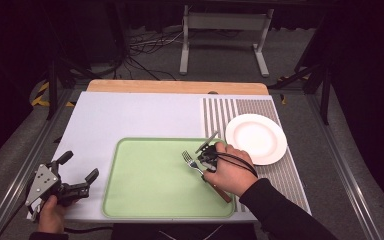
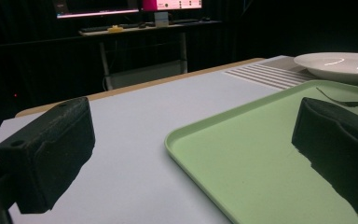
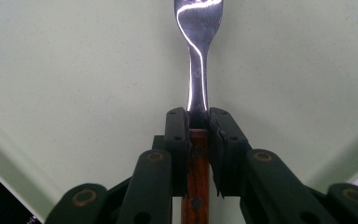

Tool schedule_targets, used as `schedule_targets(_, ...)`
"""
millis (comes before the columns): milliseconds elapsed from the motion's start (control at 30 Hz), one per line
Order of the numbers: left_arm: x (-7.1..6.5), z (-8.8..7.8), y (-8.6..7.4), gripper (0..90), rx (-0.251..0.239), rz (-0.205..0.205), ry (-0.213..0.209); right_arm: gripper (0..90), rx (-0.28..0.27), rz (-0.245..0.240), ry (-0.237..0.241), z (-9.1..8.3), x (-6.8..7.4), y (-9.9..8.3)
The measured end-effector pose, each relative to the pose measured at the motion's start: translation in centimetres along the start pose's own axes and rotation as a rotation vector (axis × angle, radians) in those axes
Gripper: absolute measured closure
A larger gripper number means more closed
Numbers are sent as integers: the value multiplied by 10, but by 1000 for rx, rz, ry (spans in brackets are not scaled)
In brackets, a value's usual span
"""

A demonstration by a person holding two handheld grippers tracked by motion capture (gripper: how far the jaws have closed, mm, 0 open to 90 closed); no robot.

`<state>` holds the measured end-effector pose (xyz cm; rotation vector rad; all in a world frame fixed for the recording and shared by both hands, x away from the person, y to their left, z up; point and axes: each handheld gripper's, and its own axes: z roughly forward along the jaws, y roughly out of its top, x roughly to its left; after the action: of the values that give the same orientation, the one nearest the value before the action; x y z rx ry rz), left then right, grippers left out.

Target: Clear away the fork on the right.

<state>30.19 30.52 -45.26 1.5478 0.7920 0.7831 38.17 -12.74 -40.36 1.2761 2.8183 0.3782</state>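
Observation:
A fork [image 1: 195, 165] with a wooden handle and steel tines lies over the right part of the green tray [image 1: 145, 200]. My right gripper [image 1: 206, 161] is shut on the fork, and in the right gripper view its two black jaws clamp the fork [image 3: 198, 93] where the wood meets the metal, tines pointing away over the tray [image 3: 74, 93]. My left gripper [image 1: 77, 172] rests at the table's left front, jaws open and nothing between them. In the left gripper view its fingers [image 2: 46, 154] frame the tray's near corner [image 2: 186, 140].
A white plate [image 1: 256, 138] sits on the striped mat [image 1: 280, 170] right of the tray, also seen as the plate [image 2: 338, 65] far right. A white sheet [image 1: 130, 115] covers the table. A metal stand [image 1: 225, 30] is on the floor beyond.

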Motion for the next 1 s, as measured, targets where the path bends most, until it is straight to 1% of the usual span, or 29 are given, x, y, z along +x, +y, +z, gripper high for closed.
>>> schedule_targets(233,0,0,0,0,0,0,0,780,26,10,0,5,0,0)
schedule_targets(500,0,0,0,0,0,0,-1,778,34,27,0,7,-1,2)
schedule_targets(733,0,0,0,0,-2,-1,-1,768,41,31,6,9,0,2)
schedule_targets(800,0,0,0,0,0,-1,0,725,37,33,23,8,-1,2)
schedule_targets(900,0,0,0,0,-1,-1,0,668,8,17,16,7,-1,2)
schedule_targets(933,0,0,0,0,-1,-1,0,649,5,21,19,6,-1,2)
schedule_targets(967,0,0,0,0,-3,-2,-1,621,-7,18,22,5,-1,2)
schedule_targets(1000,0,0,0,0,-2,-2,-1,572,-33,5,18,4,-2,2)
